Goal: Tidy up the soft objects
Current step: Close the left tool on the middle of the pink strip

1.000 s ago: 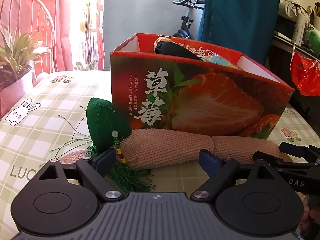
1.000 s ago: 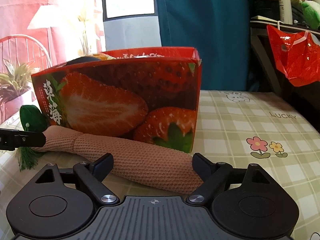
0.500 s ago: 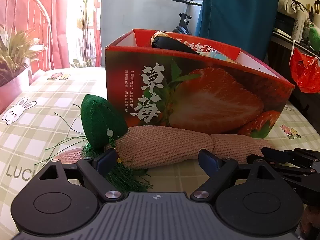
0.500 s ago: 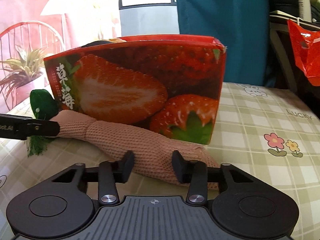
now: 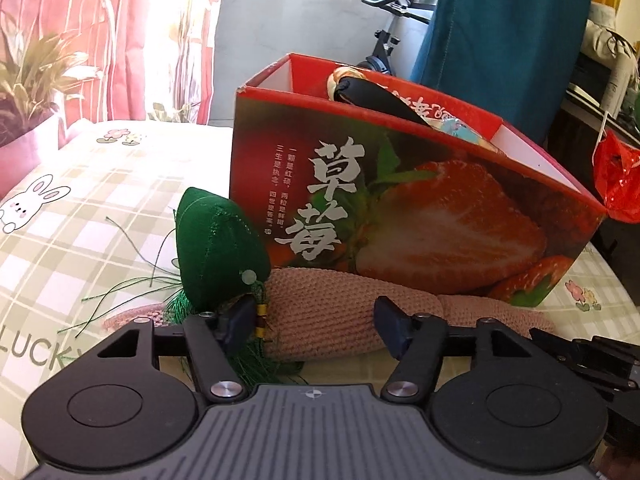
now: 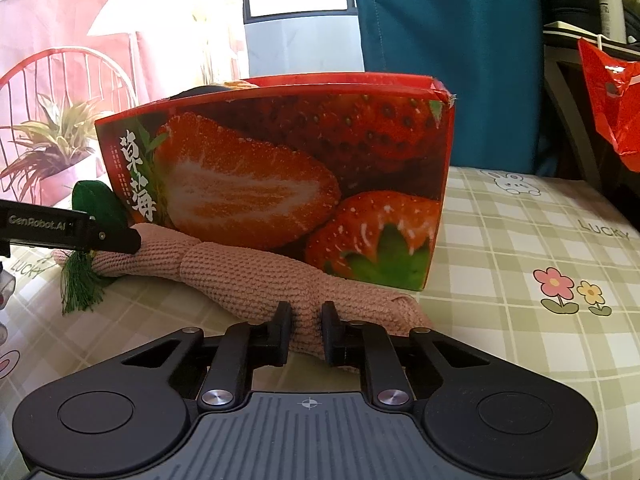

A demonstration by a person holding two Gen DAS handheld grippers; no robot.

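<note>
A long pink knitted soft piece (image 5: pixel 332 312) (image 6: pixel 248 276) lies on the table along the front of the red strawberry box (image 5: pixel 420 208) (image 6: pixel 280 168). A green stuffed pouch with a tassel (image 5: pixel 216 248) rests on its left end. My left gripper (image 5: pixel 316 322) is open, its fingers on either side of the thick left part of the knitted piece. My right gripper (image 6: pixel 306 328) is shut on the right end of the knitted piece. The box holds a black item (image 5: pixel 372 96) and other soft things, mostly hidden.
The table has a green checked cloth (image 6: pixel 540 248) with rabbit and flower prints. A potted plant (image 5: pixel 28 92) and a red wire chair stand at the left. A red plastic bag (image 6: pixel 612 104) hangs at the right. A teal curtain hangs behind the box.
My right gripper closed onto the right end of the knitted piece. My left gripper moved in closer around its left part and narrowed somewhat, still open.
</note>
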